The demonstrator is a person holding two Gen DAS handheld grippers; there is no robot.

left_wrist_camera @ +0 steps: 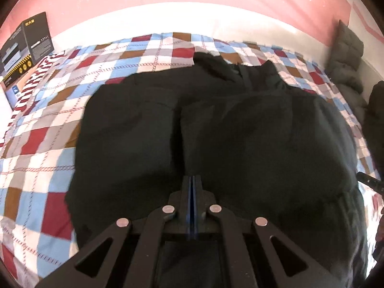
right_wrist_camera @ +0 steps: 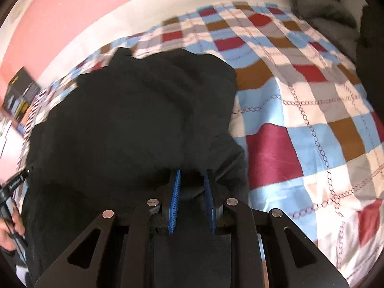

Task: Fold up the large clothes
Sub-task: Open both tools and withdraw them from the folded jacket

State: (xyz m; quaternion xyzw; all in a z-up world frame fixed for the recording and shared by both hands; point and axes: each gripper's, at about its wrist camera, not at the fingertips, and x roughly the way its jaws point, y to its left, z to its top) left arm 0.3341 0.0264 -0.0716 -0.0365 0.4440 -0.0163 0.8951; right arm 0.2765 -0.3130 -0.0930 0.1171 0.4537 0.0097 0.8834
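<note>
A large black garment (left_wrist_camera: 216, 124) lies spread on a checked bedspread (left_wrist_camera: 48, 124). My left gripper (left_wrist_camera: 192, 178) is shut, its blue pads pressed together over the garment's near edge; no cloth shows between them. In the right wrist view the same black garment (right_wrist_camera: 134, 120) fills the left and middle. My right gripper (right_wrist_camera: 192, 175) is part open, with a fold of black cloth lying between its blue pads (right_wrist_camera: 176, 192) at the garment's near right edge.
The checked bedspread (right_wrist_camera: 300, 124) stretches to the right. Dark boxes (left_wrist_camera: 26, 48) stand at the far left by the pink wall. A grey quilted cushion (left_wrist_camera: 345, 57) lies at the far right. A hand (right_wrist_camera: 9, 228) shows at the left edge.
</note>
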